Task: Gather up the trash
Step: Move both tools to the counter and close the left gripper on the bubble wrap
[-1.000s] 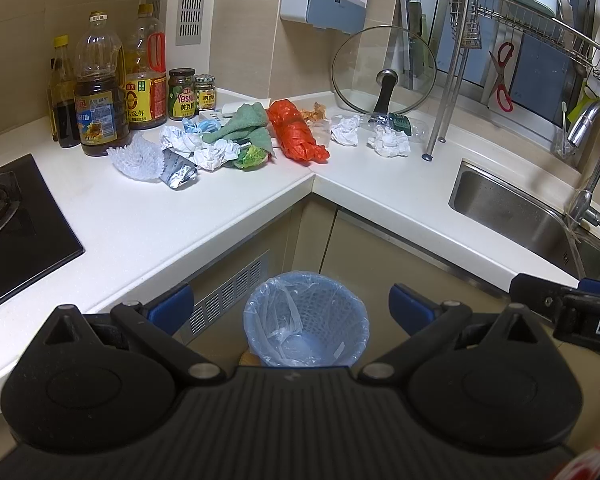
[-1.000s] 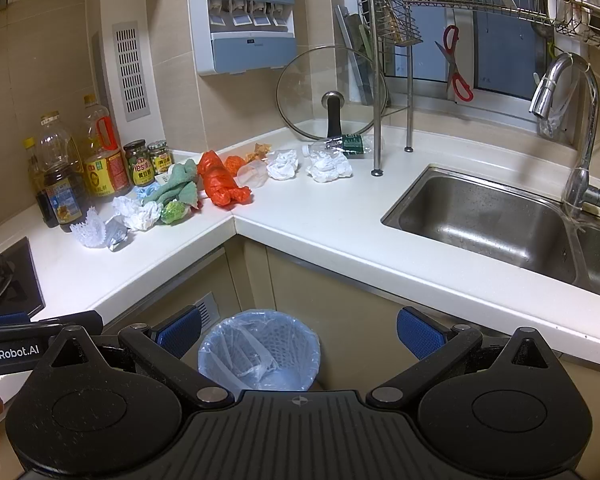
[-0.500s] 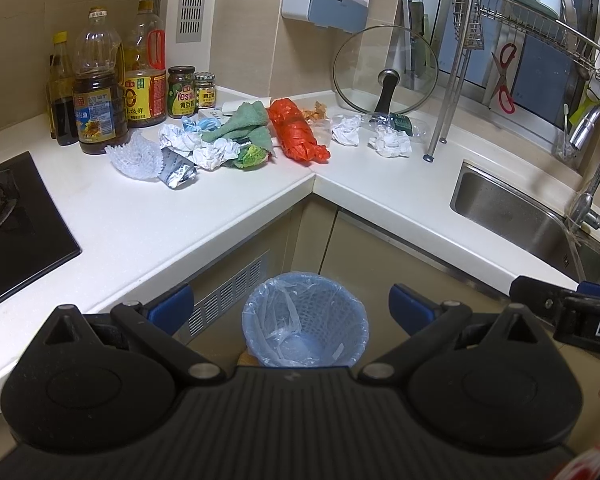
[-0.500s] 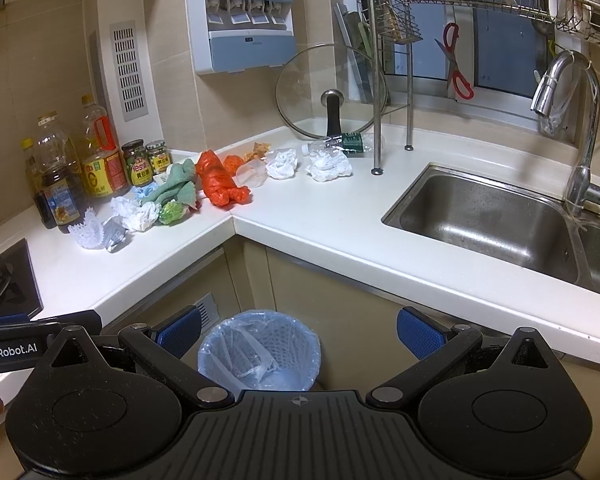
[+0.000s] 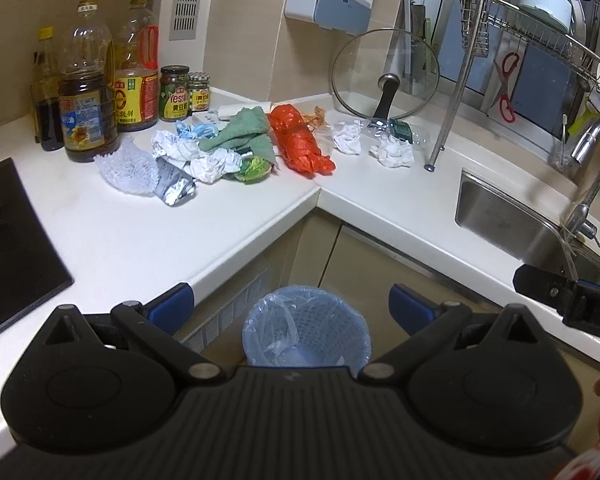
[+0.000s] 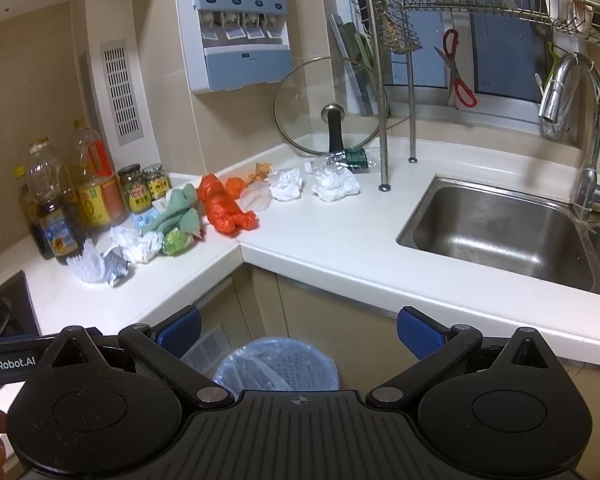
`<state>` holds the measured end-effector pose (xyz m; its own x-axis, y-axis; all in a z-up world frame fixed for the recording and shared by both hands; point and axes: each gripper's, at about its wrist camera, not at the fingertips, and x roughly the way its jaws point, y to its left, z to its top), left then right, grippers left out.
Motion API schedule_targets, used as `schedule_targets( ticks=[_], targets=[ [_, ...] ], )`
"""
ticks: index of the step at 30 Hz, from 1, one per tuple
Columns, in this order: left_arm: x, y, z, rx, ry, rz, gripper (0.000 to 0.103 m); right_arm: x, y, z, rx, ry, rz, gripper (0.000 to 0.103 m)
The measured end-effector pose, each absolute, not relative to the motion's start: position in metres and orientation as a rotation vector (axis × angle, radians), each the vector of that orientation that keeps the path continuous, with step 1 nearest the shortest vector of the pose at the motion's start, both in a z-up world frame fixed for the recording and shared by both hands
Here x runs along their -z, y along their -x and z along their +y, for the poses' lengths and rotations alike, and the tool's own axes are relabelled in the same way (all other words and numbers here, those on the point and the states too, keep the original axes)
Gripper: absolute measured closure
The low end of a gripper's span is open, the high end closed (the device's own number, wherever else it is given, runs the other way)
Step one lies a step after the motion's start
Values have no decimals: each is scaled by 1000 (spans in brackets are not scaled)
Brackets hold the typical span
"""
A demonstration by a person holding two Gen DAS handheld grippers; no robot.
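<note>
1. Your left gripper (image 5: pixel 290 306) has its blue-padded fingers spread wide, holding nothing.
2. Same for your right gripper (image 6: pixel 298 330): spread and empty.
3. The round blue-lined wastebasket (image 5: pixel 306 330) sits on the floor below both.
4. The crumpled paper, orange plastic bag (image 5: pixel 300 142) and green rag (image 5: pixel 242 132) lie in the corner of the white countertop (image 5: pixel 140 236), well apart from your grippers.

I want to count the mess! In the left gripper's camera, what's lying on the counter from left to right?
White mesh wrapper → silver foil packet → green cloth → orange plastic bag → crumpled white paper → second crumpled paper → sink.
</note>
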<state>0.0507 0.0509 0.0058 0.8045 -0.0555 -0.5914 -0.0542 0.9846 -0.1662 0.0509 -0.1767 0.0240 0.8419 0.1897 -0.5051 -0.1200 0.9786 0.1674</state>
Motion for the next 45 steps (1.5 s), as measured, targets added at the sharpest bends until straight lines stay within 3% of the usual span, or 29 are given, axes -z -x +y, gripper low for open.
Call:
schedule_targets(
  ticks=[8,27,45],
  targets=[
    [0,-89,69,-52,190,605,0,-20,-95,-168,-185,-140,536,0],
    [6,-194,89,-515,226,584,0,-1,-297,-146,-639,-55,535,0],
    [18,-240,148,-560,214,616,8,16,-351,-58,-811,20,569,0]
  ],
)
